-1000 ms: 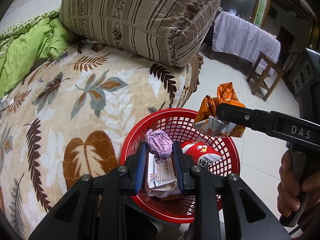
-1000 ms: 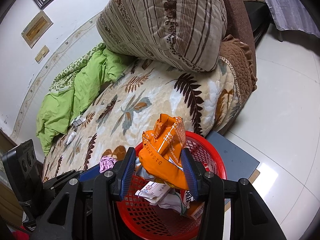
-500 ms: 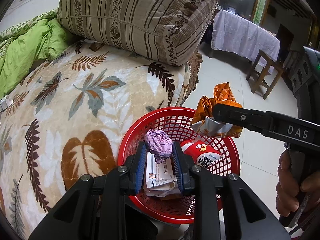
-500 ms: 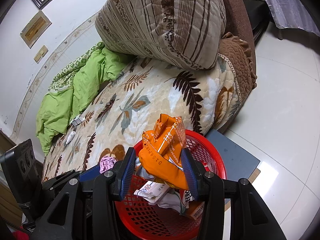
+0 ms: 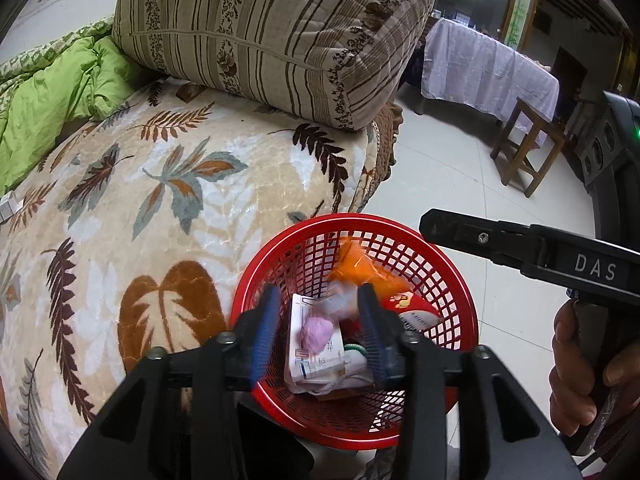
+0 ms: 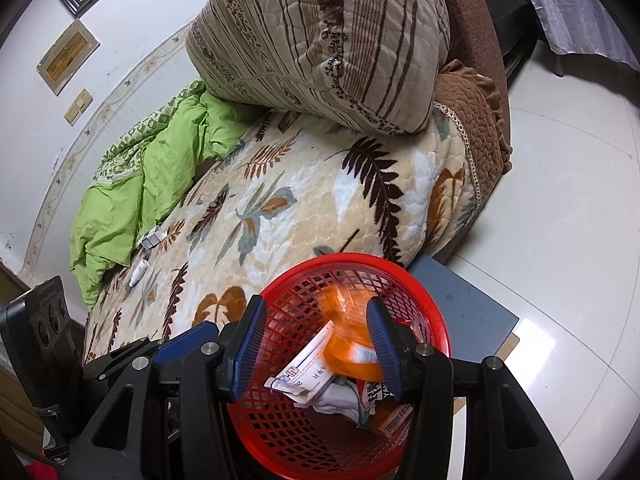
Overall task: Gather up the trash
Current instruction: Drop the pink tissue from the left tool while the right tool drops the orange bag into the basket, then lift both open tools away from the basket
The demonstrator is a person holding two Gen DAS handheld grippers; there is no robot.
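Two grippers hang over one red basket, and both have just been opening their jaws to let trash fall in. On the left, the left gripper stands released, its blue pads apart and nothing pressed between them; the purple paper ball lies loose below, resting on a white printed box in the pile. It looks held there, tilted down over the rim, so that what it drops lands inside and not on the bed.

Further right, the right gripper is likewise let go: the orange wrapper shows blurred between the pads but clear of them, seemingly mid-fall or just settling onto the heap, against the white box. A hand grips its handle at the far right of the left wrist view.

The basket sits just beside the bed, partly over a grey board on the tiled floor. On the leaf-patterned blanket a small white tube and a small white packet lie near the green quilt, well apart from the basket; I judge these the likely next pickups. A striped cushion fills the head of the bed, but nothing lies between the basket and those items.
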